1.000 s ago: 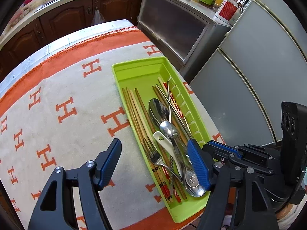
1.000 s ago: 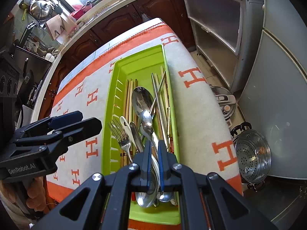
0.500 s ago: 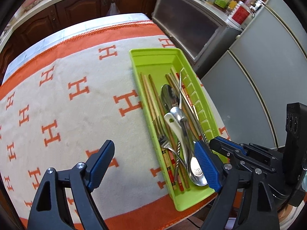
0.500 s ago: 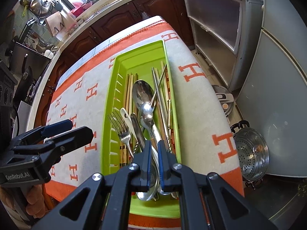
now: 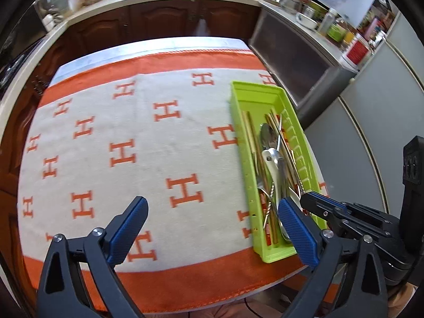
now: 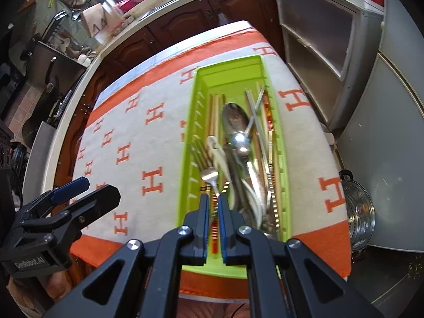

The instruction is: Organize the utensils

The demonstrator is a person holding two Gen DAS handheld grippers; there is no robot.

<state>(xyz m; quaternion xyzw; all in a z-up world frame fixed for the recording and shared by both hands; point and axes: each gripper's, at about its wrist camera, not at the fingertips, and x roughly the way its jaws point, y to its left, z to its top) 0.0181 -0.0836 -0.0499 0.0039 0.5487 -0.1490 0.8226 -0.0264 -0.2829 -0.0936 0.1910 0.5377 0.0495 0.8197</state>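
Note:
A lime green utensil tray (image 5: 239, 116) (image 6: 230, 74) lies on the right side of the table. It holds wooden chopsticks (image 6: 214, 114), a large metal spoon (image 6: 234, 118), a fork (image 6: 208, 173), a white-handled utensil (image 6: 216, 151) and more metal cutlery. My left gripper (image 5: 212, 228) is open and empty above the cloth, left of the tray's near end. My right gripper (image 6: 214, 206) is shut with a narrow slit between its pads, empty, above the tray's near end. It also shows in the left wrist view (image 5: 326, 206).
The table wears a white towel with orange H marks and an orange border (image 5: 159, 159). Wooden cabinets and a counter (image 5: 159, 21) stand behind. A grey cabinet (image 5: 304, 69) and fridge are at the right. A steel steamer pot (image 6: 357, 212) sits on the floor.
Both grippers have drawn back and leftward from the tray; the left view now takes in more of the towel. The utensils in the tray have not moved.

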